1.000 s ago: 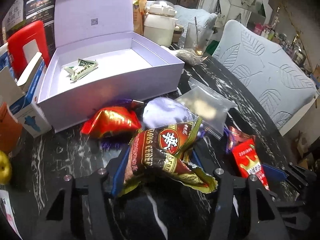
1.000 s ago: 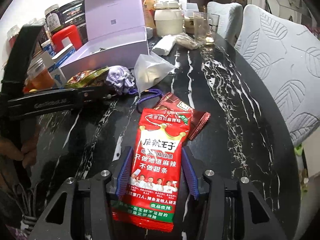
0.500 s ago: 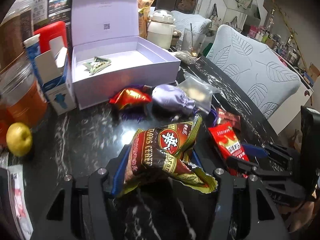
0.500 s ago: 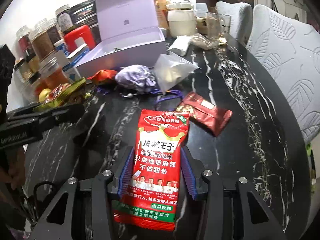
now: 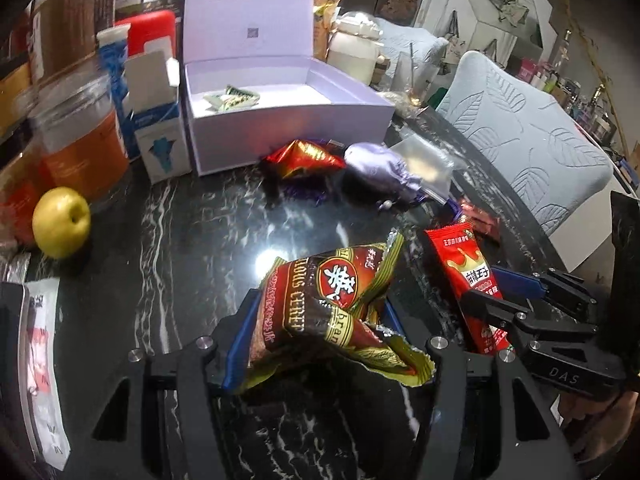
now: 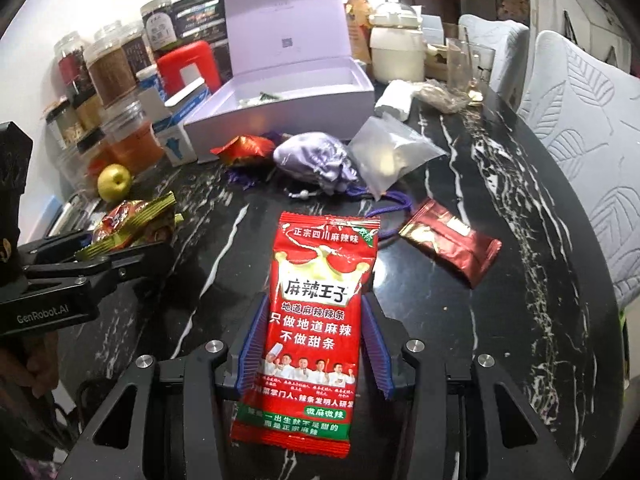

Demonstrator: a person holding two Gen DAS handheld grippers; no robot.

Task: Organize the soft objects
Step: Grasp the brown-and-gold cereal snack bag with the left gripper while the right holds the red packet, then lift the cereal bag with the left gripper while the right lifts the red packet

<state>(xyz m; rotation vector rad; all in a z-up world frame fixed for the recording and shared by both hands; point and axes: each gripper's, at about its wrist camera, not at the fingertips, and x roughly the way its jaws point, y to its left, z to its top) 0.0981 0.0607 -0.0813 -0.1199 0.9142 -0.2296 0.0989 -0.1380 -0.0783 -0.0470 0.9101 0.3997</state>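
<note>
My left gripper point(image 5: 316, 320) is shut on a brown and gold snack bag point(image 5: 332, 304), held above the black marble table point(image 5: 180, 240). My right gripper point(image 6: 312, 332) is shut on a long red spicy-strip packet point(image 6: 316, 312); it also shows in the left wrist view point(image 5: 468, 276). The open lilac box point(image 5: 288, 120) stands far ahead with a small green-white packet point(image 5: 232, 100) inside. In front of the box lie a red foil packet point(image 5: 304, 156), a lilac drawstring pouch point(image 5: 380, 168) and a clear plastic bag point(image 6: 392, 152). A dark red packet point(image 6: 452, 244) lies to the right.
Jars point(image 6: 112, 68), a red container point(image 6: 188, 68) and a blue-white carton point(image 5: 156, 136) line the left. A yellow apple point(image 5: 60, 228) sits left. A white pot point(image 6: 396, 48) and glasses point(image 6: 460, 64) stand behind. A padded chair point(image 5: 532, 152) is right.
Both grippers have drawn back from the box with their packets still held. The box and the loose items look farther away, and the apple and jars have come into view.
</note>
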